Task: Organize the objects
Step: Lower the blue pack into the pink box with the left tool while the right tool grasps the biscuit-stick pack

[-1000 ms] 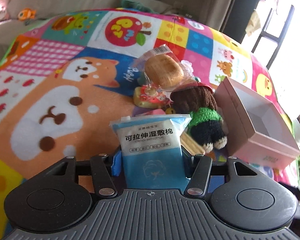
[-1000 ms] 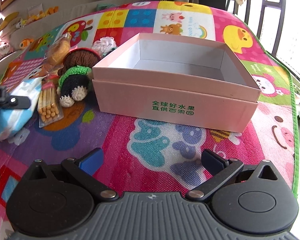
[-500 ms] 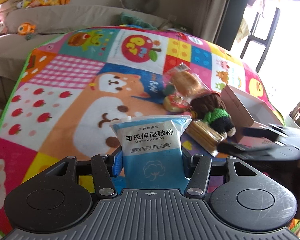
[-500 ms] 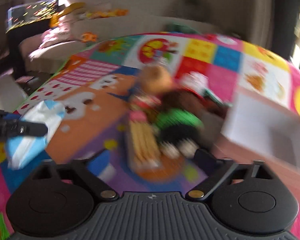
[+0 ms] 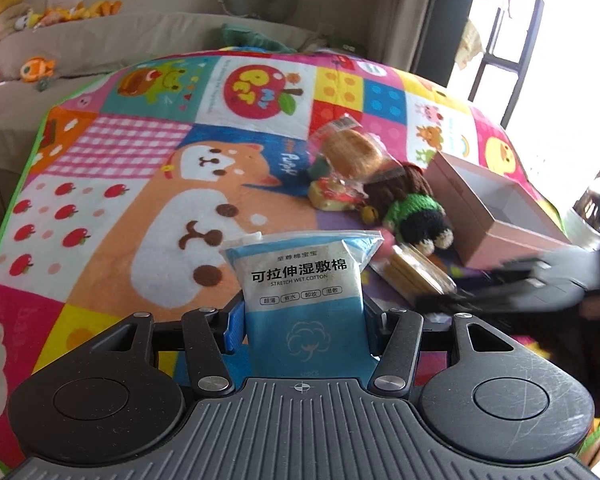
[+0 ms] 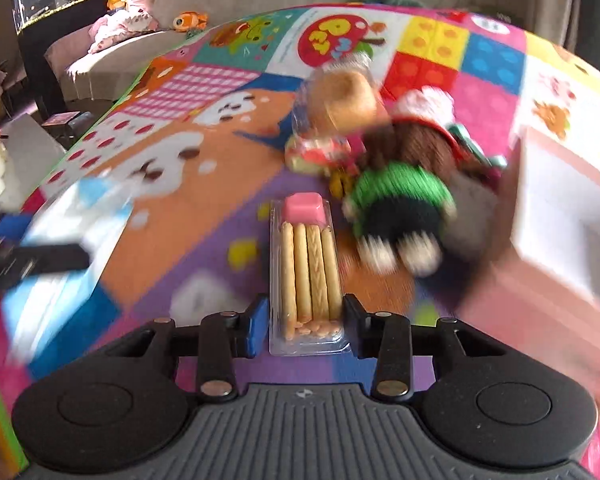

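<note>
Left wrist view: the left claw (image 5: 302, 330) holds a blue-and-white pack of stretch wet cotton pads (image 5: 302, 286) upright between its fingers, the pack's lower half clamped at both sides. Beyond the claw spreads a colourful patchwork play mat (image 5: 148, 184). Ahead and to the claw's right sits a cluster of things: a wrapped bread roll (image 5: 350, 152), a small round snack pack (image 5: 332, 198) just beside it, and a knitted doll (image 5: 410, 208) with brown hair and a green top, lying with its feet toward the claw. Right of the doll stands an open pink cardboard box (image 5: 496, 216). Nearer, just right of the cotton pack, lies a clear tray of biscuit sticks (image 5: 418, 272), with the blurred right claw (image 5: 440, 300) at its near end.

Right wrist view: the right claw (image 6: 306, 320) is closing, narrow, on the tray of biscuit sticks (image 6: 308, 276), whose near end lies between the fingers; the pads are at its sides. A pink dip cup fills the tray's far end. Ahead and right lies the doll (image 6: 400, 200), blurred, with the bread roll (image 6: 346, 98) beyond it and the pink box (image 6: 560, 208) at far right. Far left, the left claw (image 6: 52, 258) holds the cotton pack (image 6: 72, 236), smeared by motion.
</note>
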`<state>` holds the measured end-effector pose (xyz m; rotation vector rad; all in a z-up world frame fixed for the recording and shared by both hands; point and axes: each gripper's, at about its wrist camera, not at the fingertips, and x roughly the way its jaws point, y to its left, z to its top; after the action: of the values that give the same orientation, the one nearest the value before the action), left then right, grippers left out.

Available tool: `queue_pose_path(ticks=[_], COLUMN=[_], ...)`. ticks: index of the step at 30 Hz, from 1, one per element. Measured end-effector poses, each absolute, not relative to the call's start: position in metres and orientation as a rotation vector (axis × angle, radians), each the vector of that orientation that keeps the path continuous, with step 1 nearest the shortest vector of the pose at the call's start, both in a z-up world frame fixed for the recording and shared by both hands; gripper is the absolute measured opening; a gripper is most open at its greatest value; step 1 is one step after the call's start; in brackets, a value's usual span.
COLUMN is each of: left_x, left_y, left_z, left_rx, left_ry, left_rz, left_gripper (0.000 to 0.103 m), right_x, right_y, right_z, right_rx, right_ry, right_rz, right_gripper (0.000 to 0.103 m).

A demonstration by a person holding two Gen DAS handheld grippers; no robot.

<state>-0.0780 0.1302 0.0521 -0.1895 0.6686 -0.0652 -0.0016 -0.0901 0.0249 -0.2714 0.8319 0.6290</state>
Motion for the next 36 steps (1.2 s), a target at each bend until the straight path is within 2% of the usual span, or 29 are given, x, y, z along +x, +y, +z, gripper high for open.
queue_pose_path(ticks=[9,16,19,23,28,33,36], left_x=[-0.058,0.036,0.09,0.135,0.119,0.078,0.035], left_y=[0.062,-0.042,-0.079,-0.112,-0.103,-0.046,-0.01], left_z=[0.079,0.128,0.118,0.076,0.07,0.095,0.09], left_rx=[-0.111,-0.086,-0.132,-0.024,0.015,-0.068,-0.094], left_ry=[0.658,0.562,0.537,0.695,0.686,0.592,0.592], left_rz=[-0.236,-0.391,-0.388,-0.336,-0.352,-0.37,-0.372], left_gripper=[0.059,0.059,0.06,0.059,0.058,0.058,0.058], right_x=[-0.083,-0.111,-0.111,-0.111,-0.107,-0.096,-0.086], right_y=[-0.223,-0.28,-0.288,-0.298,-0.314,-0.32,-0.318], right_z=[0.041,0.061,0.064,0.068,0.071,0.083,0.103], right_rx=[-0.139,-0.043,-0.01,0.015,0.057,0.108,0.126], right_ry=[0.807,0.668,0.637,0.618,0.627,0.633,0.632], right_rz=[0.478,0.408,0.4,0.399,0.409,0.421,0.448], right_gripper=[0.032,0.032,0.032,0.032,0.032,0.032,0.031])
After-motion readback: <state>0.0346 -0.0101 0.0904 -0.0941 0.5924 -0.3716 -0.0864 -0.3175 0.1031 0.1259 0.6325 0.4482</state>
